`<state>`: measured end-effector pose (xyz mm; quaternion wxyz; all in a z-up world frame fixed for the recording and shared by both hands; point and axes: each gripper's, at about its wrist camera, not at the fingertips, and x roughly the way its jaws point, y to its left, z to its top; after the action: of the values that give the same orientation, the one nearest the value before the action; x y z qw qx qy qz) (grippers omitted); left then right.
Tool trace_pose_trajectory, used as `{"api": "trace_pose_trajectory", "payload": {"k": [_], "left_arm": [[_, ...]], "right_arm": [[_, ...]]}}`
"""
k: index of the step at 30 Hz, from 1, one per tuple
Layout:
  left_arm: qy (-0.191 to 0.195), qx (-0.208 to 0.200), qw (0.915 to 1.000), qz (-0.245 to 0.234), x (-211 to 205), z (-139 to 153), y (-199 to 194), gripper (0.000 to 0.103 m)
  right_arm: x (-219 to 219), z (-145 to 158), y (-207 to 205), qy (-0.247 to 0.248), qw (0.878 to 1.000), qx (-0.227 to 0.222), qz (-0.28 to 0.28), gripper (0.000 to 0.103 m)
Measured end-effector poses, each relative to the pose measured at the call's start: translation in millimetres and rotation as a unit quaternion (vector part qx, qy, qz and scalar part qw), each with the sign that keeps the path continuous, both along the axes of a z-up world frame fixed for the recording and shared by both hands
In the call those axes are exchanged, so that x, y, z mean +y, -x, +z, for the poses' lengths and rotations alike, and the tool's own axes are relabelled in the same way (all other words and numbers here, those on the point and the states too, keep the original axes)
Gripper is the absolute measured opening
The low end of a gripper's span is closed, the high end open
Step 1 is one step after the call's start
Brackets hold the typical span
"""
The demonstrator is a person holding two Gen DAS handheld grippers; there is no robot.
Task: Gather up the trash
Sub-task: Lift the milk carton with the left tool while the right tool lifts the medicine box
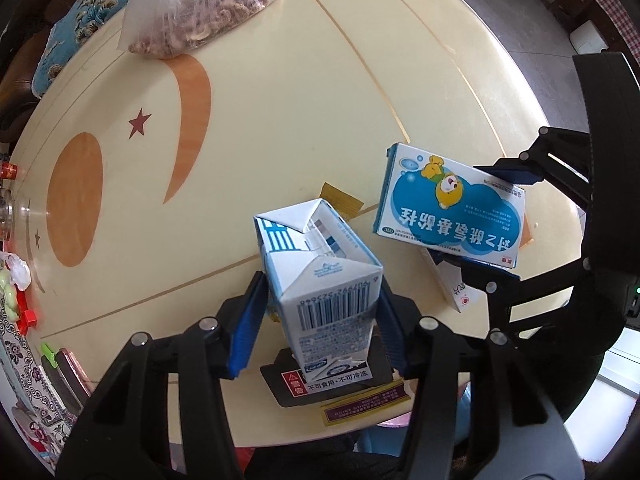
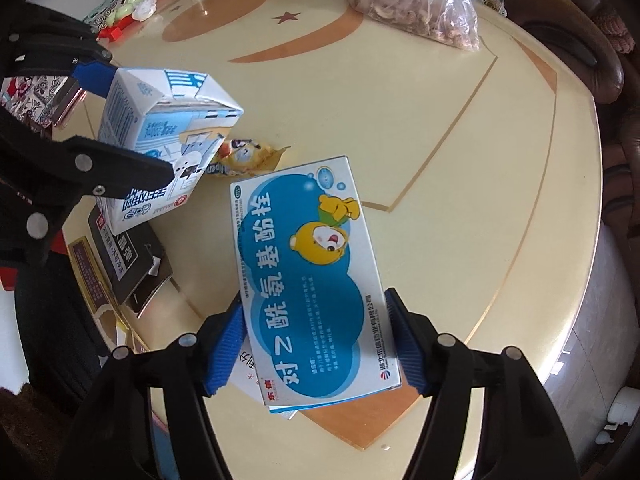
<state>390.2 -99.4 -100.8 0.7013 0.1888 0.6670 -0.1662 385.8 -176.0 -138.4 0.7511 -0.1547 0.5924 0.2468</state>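
Now both are clamped — left gripper point(image 1: 320, 316) on milk carton point(image 1: 320, 272), right gripper point(image 2: 320, 344) on medicine box point(image 2: 312, 280) — either could slip over the table's point(image 2: 480, 160) near edge.

One carton point(image 1: 320, 280), one medicine box point(image 2: 312, 272), one nut bag point(image 1: 200, 12), two claws point(image 1: 320, 320) point(image 2: 316, 344).

The carton point(image 1: 320, 276) sits between the left gripper point(image 1: 320, 320) pads, above a flat packet point(image 1: 320, 388) on the table point(image 1: 280, 80). Right of it, the box point(image 2: 308, 280) sits between the right gripper point(image 2: 316, 348) pads (a wrapper point(image 2: 248, 156) lies between them). Far ahead lies a bag point(image 1: 200, 12).
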Motion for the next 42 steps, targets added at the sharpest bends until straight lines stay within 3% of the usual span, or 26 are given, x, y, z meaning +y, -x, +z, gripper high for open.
{"api": "trace_pose_trajectory", "payload": {"k": [13, 22, 31, 42], "left_arm": [[0.015, -0.02, 0.9996, 0.011, 15, 19, 1, 0.052], [0.028, -0.043, 0.9986, 0.008, 20, 54, 19, 0.052], [0.034, -0.071, 0.9969, -0.001, 32, 90, 58, 0.052], [0.04, -0.087, 0.9953, -0.011, 52, 113, 116, 0.052]], "right_arm": [[-17, 30, 12, 0.002, 0.999, -0.022, -0.034, 0.065], [-20, 61, 24, 0.005, 0.998, -0.043, -0.053, 0.065], [-16, 105, 58, 0.008, 0.995, -0.071, -0.062, 0.065], [8, 144, 123, 0.007, 0.994, -0.093, -0.051, 0.065]]}}
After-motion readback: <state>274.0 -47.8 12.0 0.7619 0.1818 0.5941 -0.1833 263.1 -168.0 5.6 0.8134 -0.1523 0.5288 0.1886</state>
